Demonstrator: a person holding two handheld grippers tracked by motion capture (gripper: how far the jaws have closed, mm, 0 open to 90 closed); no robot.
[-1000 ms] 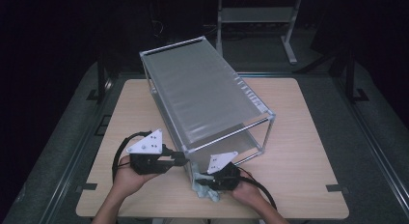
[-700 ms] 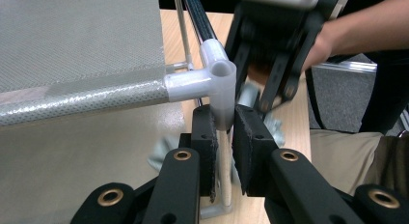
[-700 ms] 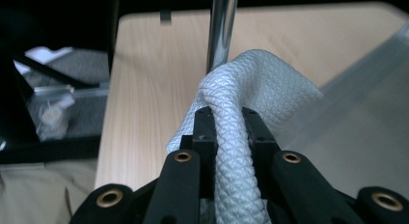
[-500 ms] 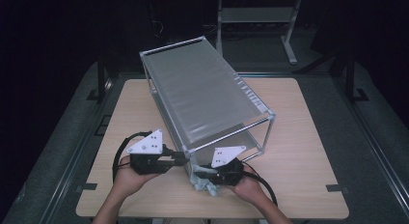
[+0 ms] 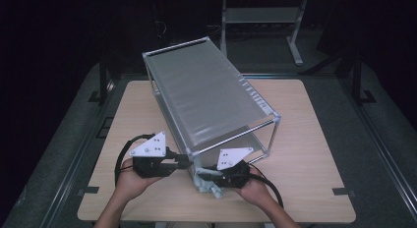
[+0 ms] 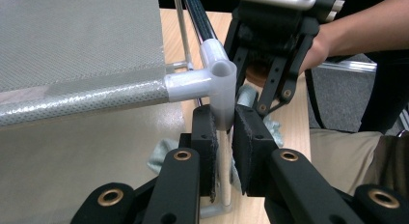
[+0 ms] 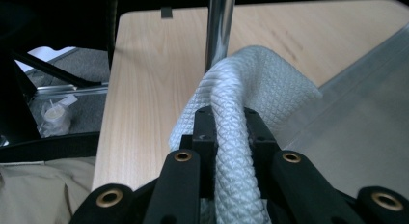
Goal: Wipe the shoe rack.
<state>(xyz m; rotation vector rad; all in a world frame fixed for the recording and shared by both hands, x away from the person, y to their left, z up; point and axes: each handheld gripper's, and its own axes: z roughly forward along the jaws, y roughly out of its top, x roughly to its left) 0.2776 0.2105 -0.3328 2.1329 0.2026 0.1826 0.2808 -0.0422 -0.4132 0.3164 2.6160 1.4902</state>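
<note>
The left gripper is clamped on the near upright post of a long metal-framed rack with grey mesh shelves, steadying it. The right gripper has its jaws pinched on a pale waffle-weave cloth at that post's foot, on the wooden tabletop. Wiping the frame seems under way; next, the cloth probably needs dragging along the post. The rack's long axis runs diagonally, from the near corner away toward the far left.

No text, label, brand, number or sign is readable in these pictures; all the surfaces look plain, and small details are too blurred to read.
</note>
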